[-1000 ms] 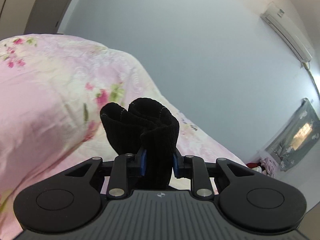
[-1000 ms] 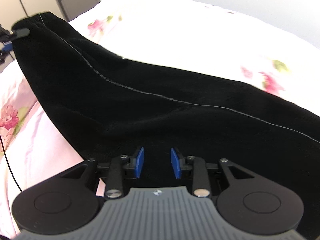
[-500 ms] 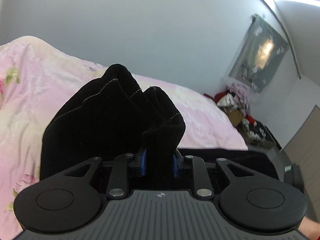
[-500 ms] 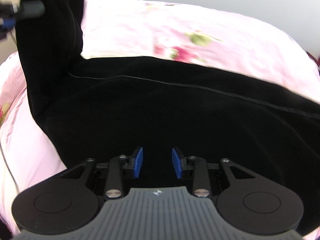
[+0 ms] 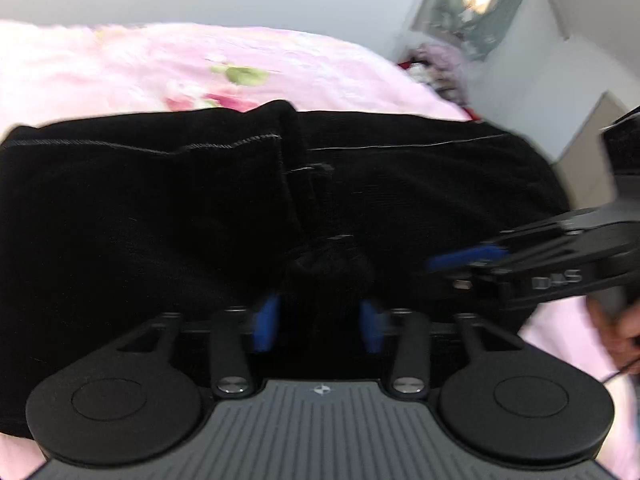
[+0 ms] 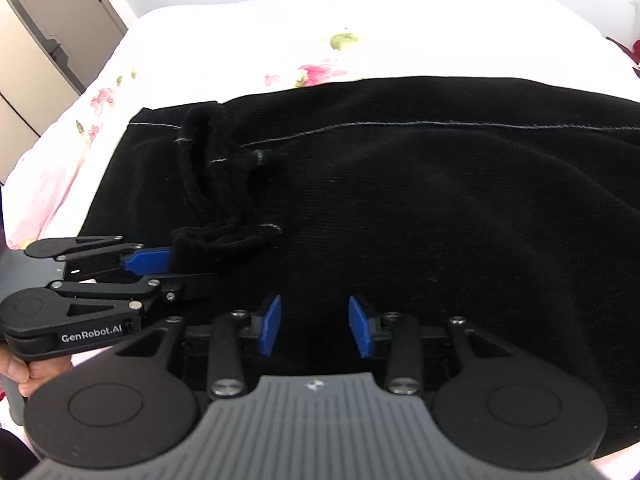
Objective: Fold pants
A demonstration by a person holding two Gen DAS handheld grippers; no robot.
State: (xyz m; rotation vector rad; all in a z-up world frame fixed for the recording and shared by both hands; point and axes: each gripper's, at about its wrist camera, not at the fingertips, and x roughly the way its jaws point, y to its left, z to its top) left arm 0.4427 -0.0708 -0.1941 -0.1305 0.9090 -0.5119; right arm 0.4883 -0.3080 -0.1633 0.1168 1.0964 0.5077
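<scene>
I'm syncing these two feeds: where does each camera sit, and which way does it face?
Left wrist: on the left gripper, facing across black pants on the bed; right gripper enters at right.
Right wrist: on the right gripper, open over the pants; left gripper at left pinches bunched fabric.
Shared: pants, bed, both grippers.

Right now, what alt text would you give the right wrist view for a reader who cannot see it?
Black pants lie spread across a pink floral bedsheet, one end folded back over the rest. The left gripper, entering from the left, pinches the bunched cuffs of that folded end. The right gripper is open just above the fabric, holding nothing.
</scene>
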